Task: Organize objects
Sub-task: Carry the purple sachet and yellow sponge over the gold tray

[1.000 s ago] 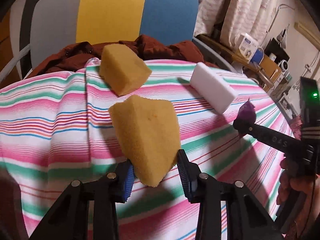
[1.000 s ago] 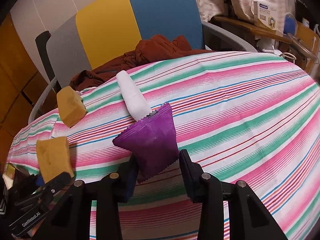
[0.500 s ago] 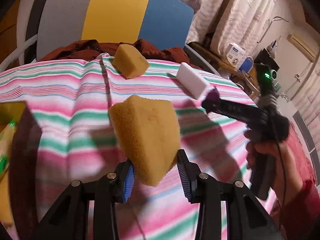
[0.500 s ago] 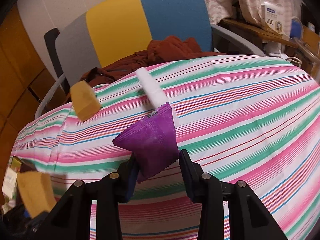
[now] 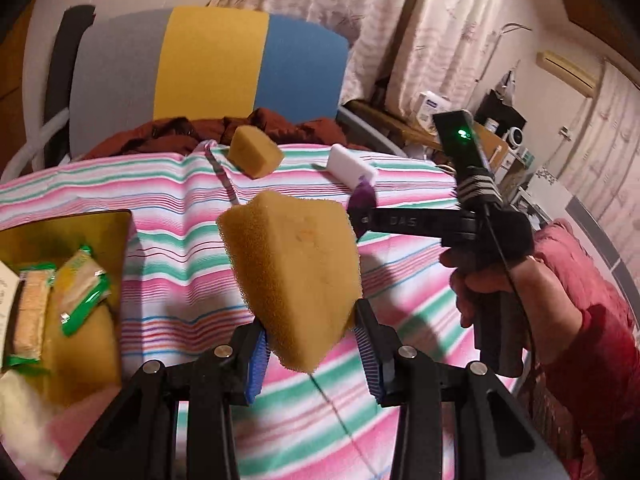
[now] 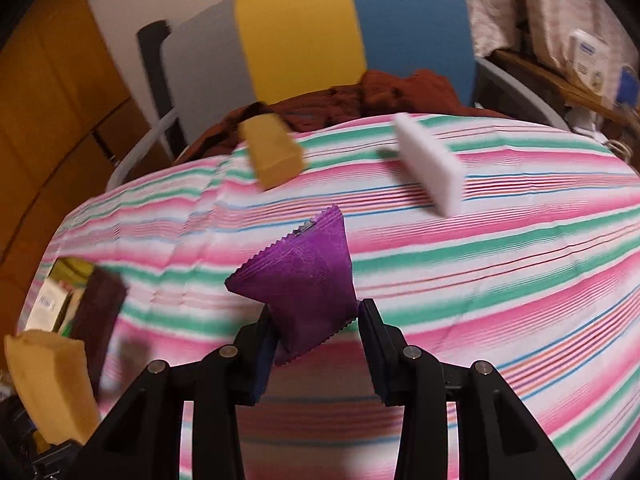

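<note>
Left claw (image 5: 310, 350) around yellow sponge (image 5: 292, 284), airborne.

A tricolour chair (image 5: 224, 68) holds what looks like rust-brown clothing (image 5: 280, 128).

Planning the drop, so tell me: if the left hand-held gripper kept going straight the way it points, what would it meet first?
Probably the striped tablecloth: the left hand-held gripper, shut on the yellow sponge, points down at bare cloth, right of the tray. Depth is unclear.
</note>
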Available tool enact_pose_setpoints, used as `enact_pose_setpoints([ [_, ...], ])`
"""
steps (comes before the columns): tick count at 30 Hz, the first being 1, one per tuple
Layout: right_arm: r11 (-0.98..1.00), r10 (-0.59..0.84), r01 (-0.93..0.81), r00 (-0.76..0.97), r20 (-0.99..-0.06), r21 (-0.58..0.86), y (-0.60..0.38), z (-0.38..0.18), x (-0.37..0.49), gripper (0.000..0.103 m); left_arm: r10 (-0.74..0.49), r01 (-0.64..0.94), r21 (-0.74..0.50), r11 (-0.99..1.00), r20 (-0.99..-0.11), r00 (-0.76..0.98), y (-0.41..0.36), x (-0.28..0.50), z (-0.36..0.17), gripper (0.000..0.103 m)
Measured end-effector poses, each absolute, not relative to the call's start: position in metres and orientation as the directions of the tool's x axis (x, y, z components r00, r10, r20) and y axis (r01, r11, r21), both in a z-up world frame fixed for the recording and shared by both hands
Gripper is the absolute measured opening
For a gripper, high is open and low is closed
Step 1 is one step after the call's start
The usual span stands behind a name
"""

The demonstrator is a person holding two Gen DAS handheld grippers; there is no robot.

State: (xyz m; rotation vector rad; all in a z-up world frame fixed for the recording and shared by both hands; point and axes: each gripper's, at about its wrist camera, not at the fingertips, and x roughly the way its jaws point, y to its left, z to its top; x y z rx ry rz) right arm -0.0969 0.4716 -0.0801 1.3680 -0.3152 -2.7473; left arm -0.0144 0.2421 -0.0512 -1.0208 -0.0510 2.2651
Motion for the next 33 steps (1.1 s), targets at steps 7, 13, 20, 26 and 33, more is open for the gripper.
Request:
enact_pose_setpoints([
  [7,-0.968,-0.222,0.043,-0.6,-0.769,0.246,0.418,-0.062,-0.073,0.04,0.601,-0.561,-0.296,-0.773,-0.627,-0.496,0.208,0.011,-0.036,0.039],
  [13,-0.952,-0.29,0.103,-0.595,-0.749,0.287,0.37,-0.049,-0.06,0.04,0.61,-0.557,-0.3,-0.774,-0.591,-0.529,0.173,0.023,-0.019,0.039],
  [20,-0.925,-0.378,0.202,-0.574,-0.727,0.322,0.304,-0.035,-0.051,0.04,0.587,-0.497,-0.323,-0.805,-0.556,-0.589,0.12,0.028,-0.009,0.039],
  [26,-0.908,-0.417,0.278,-0.547,-0.726,0.313,0.258,-0.028,-0.053,0.04,0.526,-0.406,-0.334,-0.851,-0.54,-0.658,0.068,0.03,-0.007,0.039],
  [33,-0.888,-0.451,0.33,-0.496,-0.742,0.319,0.209,-0.034,-0.063,0.04,0.454,-0.282,-0.364,-0.888,-0.596,-0.662,0.02,0.017,-0.032,0.039],
])
